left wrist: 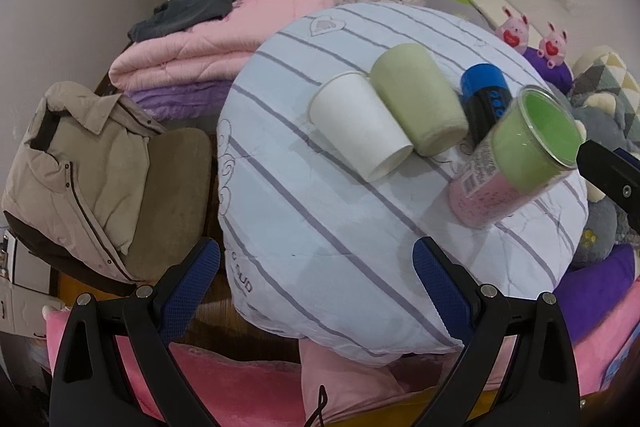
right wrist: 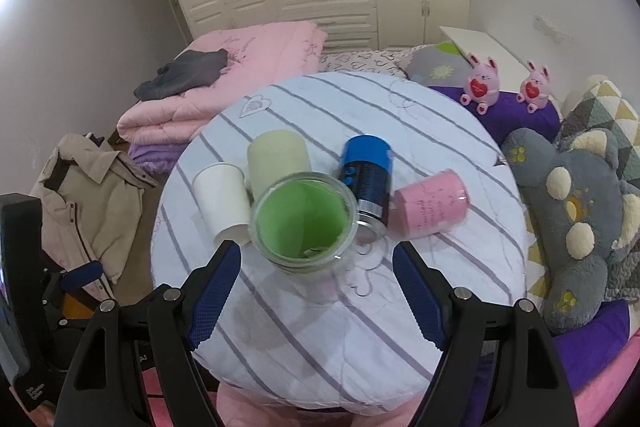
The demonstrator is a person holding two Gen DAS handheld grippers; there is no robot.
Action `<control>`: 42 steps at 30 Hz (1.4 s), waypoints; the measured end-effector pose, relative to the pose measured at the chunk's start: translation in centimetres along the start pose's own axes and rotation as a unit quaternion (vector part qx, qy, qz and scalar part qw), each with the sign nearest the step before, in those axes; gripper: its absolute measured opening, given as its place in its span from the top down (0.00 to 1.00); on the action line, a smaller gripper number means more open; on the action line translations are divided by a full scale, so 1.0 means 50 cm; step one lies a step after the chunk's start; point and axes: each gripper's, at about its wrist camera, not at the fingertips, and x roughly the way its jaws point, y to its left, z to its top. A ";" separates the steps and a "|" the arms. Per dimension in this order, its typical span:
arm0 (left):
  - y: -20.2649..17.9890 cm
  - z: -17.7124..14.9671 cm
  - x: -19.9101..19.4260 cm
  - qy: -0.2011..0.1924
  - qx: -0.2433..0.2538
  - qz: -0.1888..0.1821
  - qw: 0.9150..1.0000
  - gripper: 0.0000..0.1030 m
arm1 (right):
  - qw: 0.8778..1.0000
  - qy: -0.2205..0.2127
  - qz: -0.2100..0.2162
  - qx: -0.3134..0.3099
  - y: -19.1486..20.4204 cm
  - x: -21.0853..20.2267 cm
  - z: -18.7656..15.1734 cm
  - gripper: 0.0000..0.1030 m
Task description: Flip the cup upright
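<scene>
Lying tipped on the striped pillow (right wrist: pixel 304 327), between the two grippers: a clear cup with green lining (right wrist: pixel 303 221), its mouth facing the right gripper (right wrist: pixel 316 291), whose fingers are spreading wide, gripping nothing. Left of that cup, a white paper cup (right wrist: pixel 222 203) and a pale green cup (right wrist: pixel 279 158) are lying on their sides; right of it, a blue can (right wrist: pixel 366 179) and a pink cup (right wrist: pixel 430 205). The left gripper (left wrist: pixel 316 287) is hanging released near the pillow's edge.

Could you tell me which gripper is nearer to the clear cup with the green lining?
Right. The right gripper sits open just before the clear cup; the left gripper waits open, farther back.
</scene>
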 end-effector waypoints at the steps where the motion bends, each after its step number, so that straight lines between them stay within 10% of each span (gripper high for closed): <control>1: -0.006 -0.002 -0.003 0.000 0.001 -0.002 1.000 0.04 | 1.000 -0.001 -0.003 0.001 -0.005 -0.002 -0.003 0.23; 21: -0.134 -0.062 -0.040 -0.072 0.018 -0.068 0.995 0.04 | 0.999 -0.036 -0.018 0.008 -0.106 -0.042 -0.098 0.22; 42: -0.157 -0.120 -0.077 -0.232 0.007 -0.037 0.972 0.04 | 0.995 -0.088 0.004 0.043 -0.170 -0.038 -0.157 0.22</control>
